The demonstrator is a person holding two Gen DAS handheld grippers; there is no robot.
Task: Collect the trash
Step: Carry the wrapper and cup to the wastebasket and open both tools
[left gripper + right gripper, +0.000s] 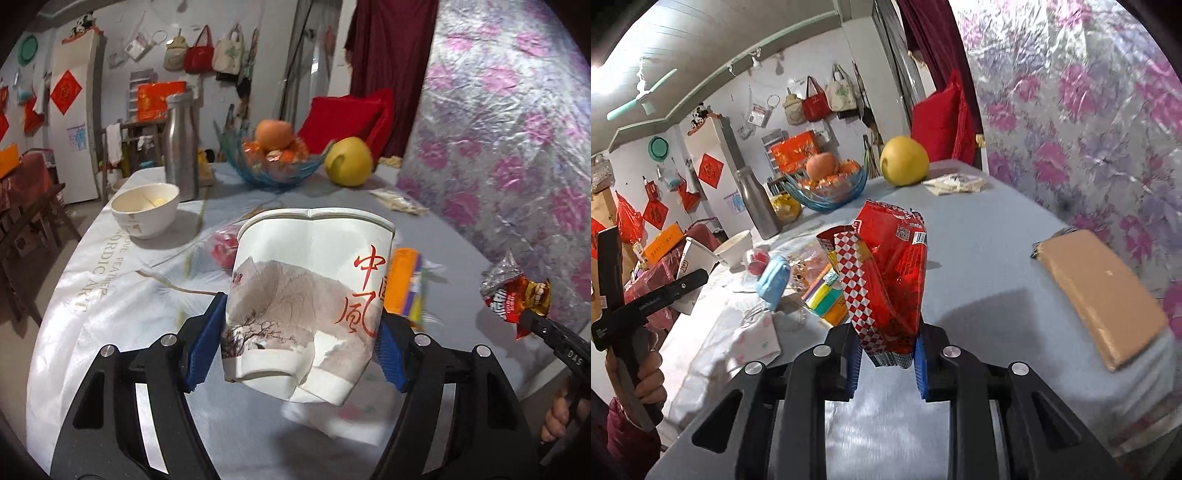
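Note:
A dented white paper cup [306,288] with red characters and an ink landscape hangs above the table, squeezed between the blue pads of my left gripper [301,314], which is shut on it. From the right wrist view the same cup [696,254] shows at the far left, in the tool held by a hand. A crumpled red snack wrapper [890,269] with a red-and-white checked edge stands up from my right gripper [886,354], whose pads are shut on its lower end. In the left wrist view that wrapper [513,291] hangs at the right edge.
On the cloth-covered table [110,295] are a white bowl [146,210], a steel bottle [181,144], a blue glass fruit bowl [273,162], a yellow pomelo [349,162], an orange-and-yellow packet [406,284], a white napkin [757,339] and a tan box [1100,295]. A floral-covered surface borders the right.

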